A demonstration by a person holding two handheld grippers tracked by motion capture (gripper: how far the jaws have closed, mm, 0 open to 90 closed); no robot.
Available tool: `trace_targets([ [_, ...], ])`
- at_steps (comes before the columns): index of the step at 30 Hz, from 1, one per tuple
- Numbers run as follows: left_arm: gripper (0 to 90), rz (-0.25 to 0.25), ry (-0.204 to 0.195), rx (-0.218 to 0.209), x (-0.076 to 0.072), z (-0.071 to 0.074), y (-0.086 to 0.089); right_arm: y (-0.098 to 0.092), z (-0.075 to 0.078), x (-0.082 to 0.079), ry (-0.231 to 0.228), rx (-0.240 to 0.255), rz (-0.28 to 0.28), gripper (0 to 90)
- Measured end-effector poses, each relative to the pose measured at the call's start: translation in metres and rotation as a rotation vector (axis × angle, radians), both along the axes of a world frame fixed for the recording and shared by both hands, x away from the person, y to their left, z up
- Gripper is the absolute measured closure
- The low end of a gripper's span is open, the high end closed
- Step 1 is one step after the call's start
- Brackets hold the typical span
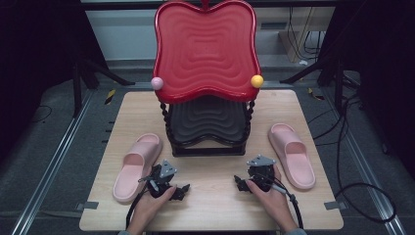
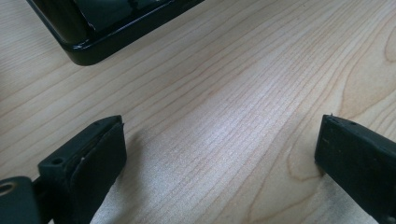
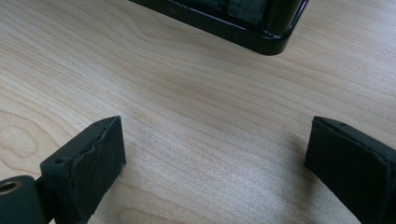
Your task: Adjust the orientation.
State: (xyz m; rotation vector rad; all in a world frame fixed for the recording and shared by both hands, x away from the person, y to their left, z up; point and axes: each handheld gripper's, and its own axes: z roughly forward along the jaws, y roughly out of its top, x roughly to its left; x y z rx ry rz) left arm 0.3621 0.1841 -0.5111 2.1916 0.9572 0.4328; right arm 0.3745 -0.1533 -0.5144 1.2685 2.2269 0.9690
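Red wavy plastic tray (image 1: 205,49) tilted atop a black two-tier stand (image 1: 208,147), pink ball (image 1: 157,82) and yellow ball (image 1: 257,81) at its lower corners, light wooden table (image 1: 215,205) beneath.

The two-tier rack has a glossy red upper tray (image 1: 205,49) embossed with rippled concentric ridges and a black lower tray (image 1: 208,122) with the same ripple. A pink ball (image 1: 157,83) and a yellow ball (image 1: 257,81) sit at its corners. Both slippers (image 1: 137,164) (image 1: 293,154) are pale pink. The desk (image 1: 215,205) is light wood with fine grain. The fingers (image 2: 93,158) are matte black.
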Motion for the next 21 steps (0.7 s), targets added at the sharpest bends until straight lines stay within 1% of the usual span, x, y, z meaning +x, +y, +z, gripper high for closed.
trace_targets([
  [4,2.0,0.003,0.001,0.001,-0.001,0.001,0.001,0.0,0.0,0.0,-0.001,-0.001,0.004,5.0],
  [5,3.2,0.005,0.005,0.01,-0.002,0.003,0.002,0.0,0.0,0.0,-0.002,-0.001,0.005,5.0],
  [6,5.0,0.009,-0.001,0.021,-0.004,0.006,0.002,0.0,0.0,0.0,-0.001,-0.002,0.006,5.1],
  [7,5.0,0.002,-0.008,0.029,-0.007,0.011,0.004,0.0,0.0,-0.001,-0.002,-0.002,0.007,5.1],
  [9,4.9,-0.004,-0.034,0.03,-0.014,0.025,0.011,0.0,0.0,-0.001,-0.001,-0.003,0.009,5.1],
  [10,4.9,-0.007,-0.044,0.036,-0.017,0.032,0.016,0.0,0.0,-0.001,-0.001,-0.003,0.009,5.1],
  [12,4.9,0.003,-0.056,0.054,-0.02,0.045,0.03,-0.001,0.0,-0.002,-0.004,-0.004,0.013,5.1],
  [13,4.9,0.002,-0.06,0.044,-0.021,0.05,0.037,-0.001,0.0,-0.002,-0.002,-0.004,0.014,5.1],
  [14,4.5,0.006,-0.05,0.04,-0.021,0.055,0.046,-0.001,0.0,-0.002,-0.003,-0.002,0.014,5.1],
  [15,4.2,0.017,-0.04,0.045,-0.019,0.06,0.056,-0.001,0.0,-0.002,-0.003,-0.002,0.014,5.1],
  [18,4.7,0.06,-0.037,0.069,-0.012,0.07,0.082,-0.001,0.0,-0.002,-0.002,-0.004,0.014,5.1],
  [21,4.8,0.085,-0.049,0.091,-0.006,0.078,0.103,-0.001,0.0,-0.003,-0.002,-0.004,0.013,5.1],
])
